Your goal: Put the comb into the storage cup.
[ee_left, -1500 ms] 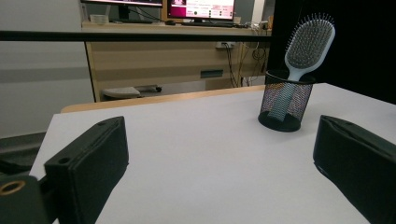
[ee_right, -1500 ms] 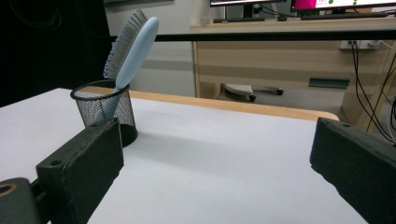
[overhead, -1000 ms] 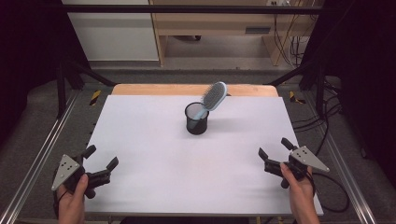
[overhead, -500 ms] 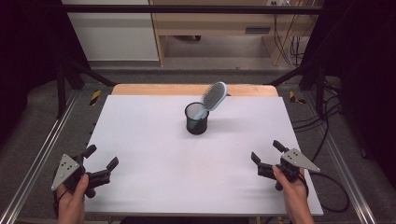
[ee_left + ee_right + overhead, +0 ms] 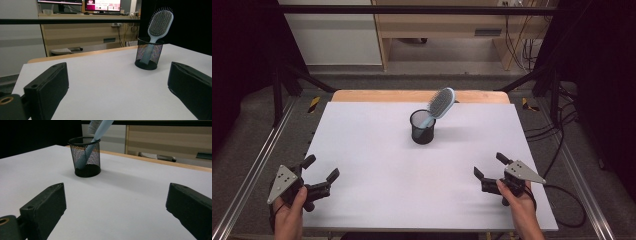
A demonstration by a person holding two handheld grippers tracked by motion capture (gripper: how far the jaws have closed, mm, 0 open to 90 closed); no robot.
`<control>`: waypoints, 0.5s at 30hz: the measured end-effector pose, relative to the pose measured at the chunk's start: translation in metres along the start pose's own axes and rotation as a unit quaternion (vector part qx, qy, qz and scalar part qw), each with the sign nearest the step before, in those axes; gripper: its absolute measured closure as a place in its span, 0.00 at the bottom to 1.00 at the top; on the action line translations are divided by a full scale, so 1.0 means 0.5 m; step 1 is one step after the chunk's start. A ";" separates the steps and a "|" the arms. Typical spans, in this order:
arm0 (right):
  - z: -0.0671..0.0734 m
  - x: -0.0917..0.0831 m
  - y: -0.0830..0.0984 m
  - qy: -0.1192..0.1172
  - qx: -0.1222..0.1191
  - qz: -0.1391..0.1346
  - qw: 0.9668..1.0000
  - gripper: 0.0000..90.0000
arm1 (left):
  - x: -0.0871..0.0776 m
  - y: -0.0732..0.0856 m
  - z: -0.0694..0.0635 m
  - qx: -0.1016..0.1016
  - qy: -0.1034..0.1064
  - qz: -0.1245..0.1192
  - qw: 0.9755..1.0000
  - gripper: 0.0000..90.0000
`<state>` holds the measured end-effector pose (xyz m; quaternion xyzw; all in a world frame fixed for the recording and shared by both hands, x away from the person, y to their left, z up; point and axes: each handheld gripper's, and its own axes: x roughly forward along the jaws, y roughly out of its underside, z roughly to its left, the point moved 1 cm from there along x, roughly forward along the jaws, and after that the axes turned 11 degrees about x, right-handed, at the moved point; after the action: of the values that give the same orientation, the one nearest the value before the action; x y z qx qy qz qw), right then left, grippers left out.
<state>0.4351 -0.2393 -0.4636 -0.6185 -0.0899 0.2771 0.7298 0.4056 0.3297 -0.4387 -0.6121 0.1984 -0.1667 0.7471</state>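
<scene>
A black mesh cup (image 5: pixel 422 127) stands on the white table (image 5: pixel 377 150), a little behind its middle. A light blue hairbrush (image 5: pixel 440 104) leans in it, handle down and head tilted to the right. The left gripper view shows the cup (image 5: pixel 149 54) and the brush (image 5: pixel 160 23) ahead on the right. In the right gripper view the cup (image 5: pixel 85 156) stands ahead on the left with the brush handle (image 5: pixel 93 142) in it. My left gripper (image 5: pixel 321 169) rests open at the front left corner. My right gripper (image 5: pixel 490 165) hangs open at the front right. Both hold nothing.
A wooden strip (image 5: pixel 377 95) runs along the table's far edge. Metal rails (image 5: pixel 257 165) flank both sides, and cables (image 5: pixel 562 150) trail on the floor at the right. A wooden desk (image 5: pixel 437 30) stands behind the table.
My right gripper has moved left and a little toward the table's middle, still open. The left gripper, cup and brush have stayed put.
</scene>
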 end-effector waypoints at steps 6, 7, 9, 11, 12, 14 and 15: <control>0.010 0.005 0.001 -0.005 -0.008 0.002 1.000 0.04 | 0.002 0.000 -0.003 0.002 0.001 0.000 1.000 0.04; 0.012 0.005 0.001 -0.007 -0.009 0.003 1.000 0.04 | 0.002 0.000 -0.003 0.002 0.002 0.000 1.000 0.04; 0.015 0.007 0.001 -0.008 -0.010 0.003 1.000 0.04 | 0.002 0.000 -0.004 0.004 0.002 0.000 1.000 0.04; 0.019 0.009 0.001 -0.010 -0.011 0.004 1.000 0.03 | 0.003 0.000 -0.005 0.004 0.002 -0.001 1.000 0.04; 0.020 0.010 0.001 -0.011 -0.014 0.004 1.000 0.03 | 0.003 0.000 -0.005 0.005 0.002 -0.001 1.000 0.04; 0.024 0.013 0.001 -0.012 -0.014 0.006 1.000 0.03 | 0.003 -0.001 -0.006 0.005 0.003 -0.002 1.000 0.04; 0.026 0.015 0.000 -0.014 -0.017 0.007 1.000 0.03 | 0.003 -0.001 -0.006 0.004 0.004 -0.003 1.000 0.04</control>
<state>0.4350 -0.2242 -0.4623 -0.6272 -0.1005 0.2893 0.7161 0.4056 0.3261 -0.4391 -0.6091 0.1990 -0.1718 0.7483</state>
